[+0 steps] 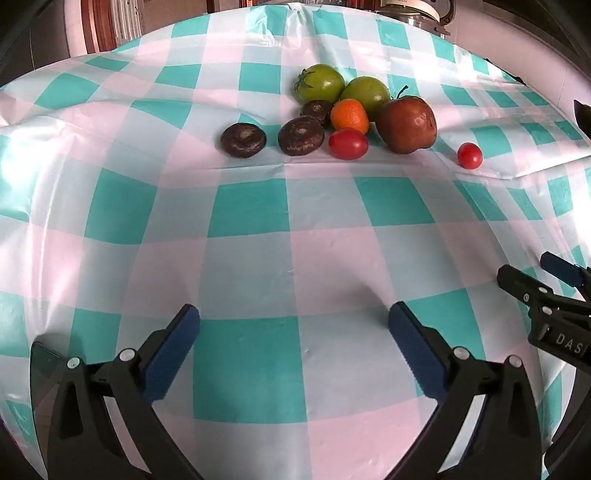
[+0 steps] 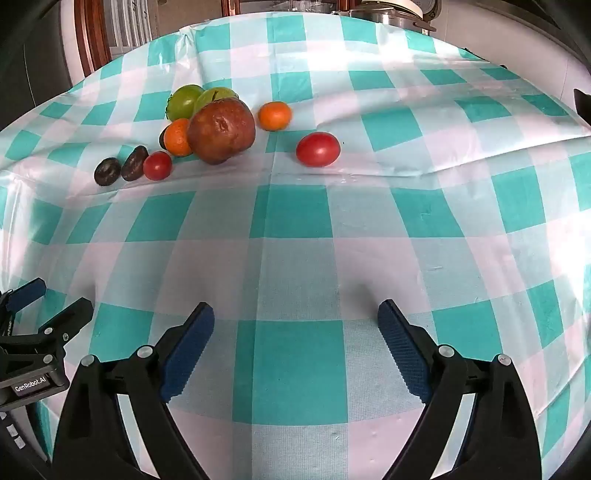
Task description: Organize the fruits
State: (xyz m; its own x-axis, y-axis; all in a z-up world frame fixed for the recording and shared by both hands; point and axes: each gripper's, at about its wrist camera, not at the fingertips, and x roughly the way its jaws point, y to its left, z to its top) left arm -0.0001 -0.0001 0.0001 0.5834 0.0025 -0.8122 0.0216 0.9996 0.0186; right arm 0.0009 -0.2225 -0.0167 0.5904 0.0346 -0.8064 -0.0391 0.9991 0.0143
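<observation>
A cluster of fruit lies far ahead on the checked tablecloth [image 1: 295,240]: two green tomatoes [image 1: 320,84], a red-brown pear [image 1: 406,123], an orange [image 1: 349,115], dark brown round fruits [image 1: 243,140] and a red tomato [image 1: 348,143]. Another red tomato [image 1: 470,155] lies apart to the right. In the right wrist view the pear [image 2: 221,132], a second orange [image 2: 274,115] and the lone red tomato [image 2: 317,149] show. My left gripper [image 1: 294,325] is open and empty. My right gripper [image 2: 295,325] is open and empty. Both hover over the near cloth.
The right gripper's fingers [image 1: 532,284] show at the left wrist view's right edge; the left gripper [image 2: 40,325] shows at the right wrist view's left edge. Kitchen appliances [image 2: 391,11] stand beyond the table's far edge. A raised crease in the cloth [image 2: 369,173] runs before the fruit.
</observation>
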